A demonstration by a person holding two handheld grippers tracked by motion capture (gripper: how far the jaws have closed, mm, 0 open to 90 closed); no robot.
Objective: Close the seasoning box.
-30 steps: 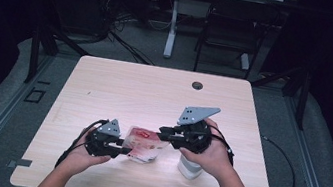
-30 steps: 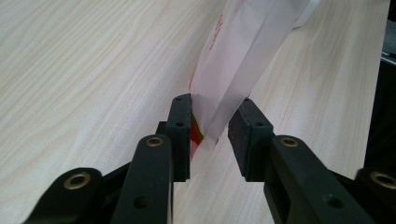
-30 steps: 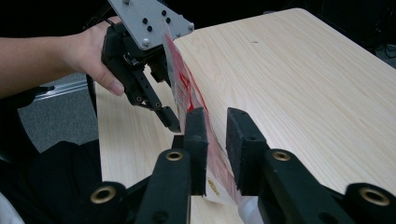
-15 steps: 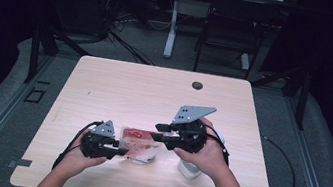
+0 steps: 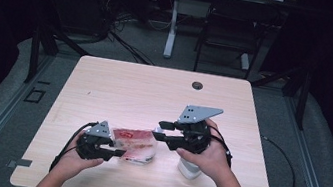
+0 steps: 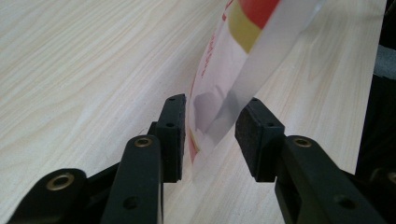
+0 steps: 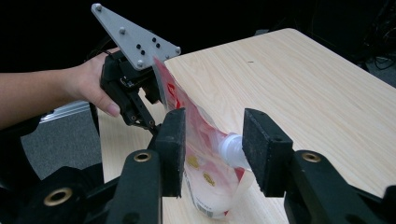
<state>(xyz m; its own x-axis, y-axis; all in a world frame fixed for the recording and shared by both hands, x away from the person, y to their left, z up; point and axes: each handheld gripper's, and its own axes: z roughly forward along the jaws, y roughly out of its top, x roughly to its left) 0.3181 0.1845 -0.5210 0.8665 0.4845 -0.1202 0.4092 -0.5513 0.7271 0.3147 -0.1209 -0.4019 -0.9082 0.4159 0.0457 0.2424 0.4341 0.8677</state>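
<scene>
wide bare table (image 5: pixel 154 91) toward twelve o'clock. red-and-white pouch (image 5: pixel 133 144) lies near the six o'clock edge. right gripper (image 5: pixel 162 131) at its three, left gripper (image 5: pixel 120 153) at its nine: both just opening, jaws loose around the pouch.

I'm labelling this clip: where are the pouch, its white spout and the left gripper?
pouch (image 5: pixel 134 143), high view, red printed face.
white spout (image 7: pixel 231 148), right gripper view, its neck.
left gripper (image 6: pixel 211 128), left gripper view, midway between its fingertips.

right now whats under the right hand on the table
A white object stands beneath the right hand, near the red-and-white pouch. Just its lower part shows; the hand covers its top, so I cannot tell what it is.
</scene>
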